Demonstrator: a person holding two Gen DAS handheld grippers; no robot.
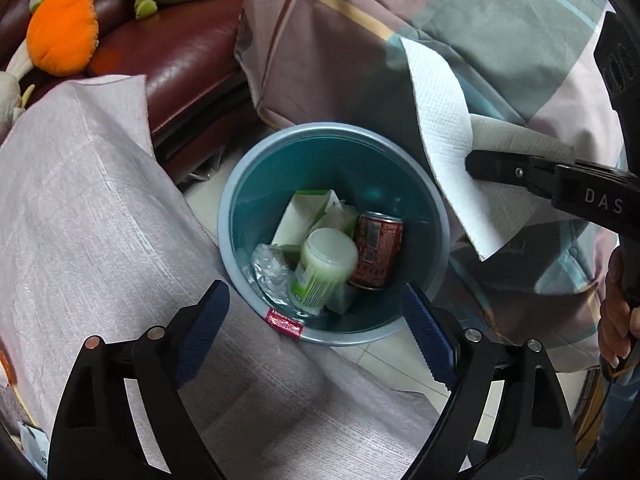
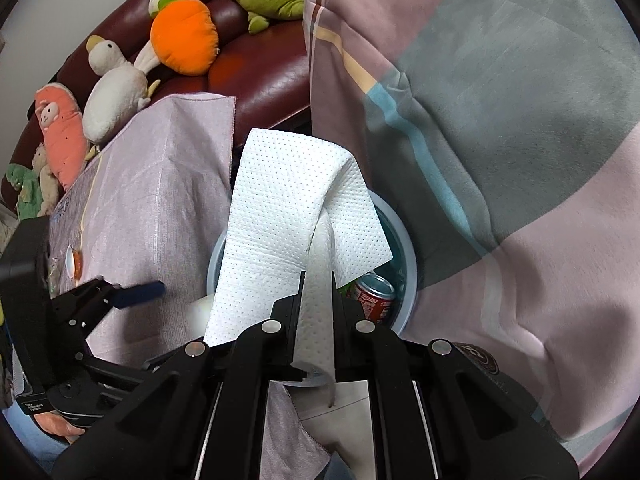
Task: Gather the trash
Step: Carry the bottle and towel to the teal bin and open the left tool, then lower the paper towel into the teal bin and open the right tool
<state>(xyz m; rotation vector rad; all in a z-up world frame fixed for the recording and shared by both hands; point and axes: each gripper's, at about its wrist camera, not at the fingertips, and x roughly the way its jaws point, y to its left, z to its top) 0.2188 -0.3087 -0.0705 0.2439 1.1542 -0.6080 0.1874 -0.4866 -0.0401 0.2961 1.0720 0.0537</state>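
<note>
A teal bin with a pale rim stands on the floor between a cloth-covered table and a bed cover. Inside lie a red can, a white jar, a green-white carton and crumpled clear plastic. My left gripper hovers over the bin's near rim, its blue-padded fingers wide apart with nothing between them. My right gripper is shut on a white paper towel, which hangs above the bin. In the left wrist view the same towel and right gripper sit at the right.
A pinkish tablecloth drapes the table left of the bin. A plaid bed cover rises behind and to the right. Plush toys lie on a dark red leather sofa. A hand grips the right tool.
</note>
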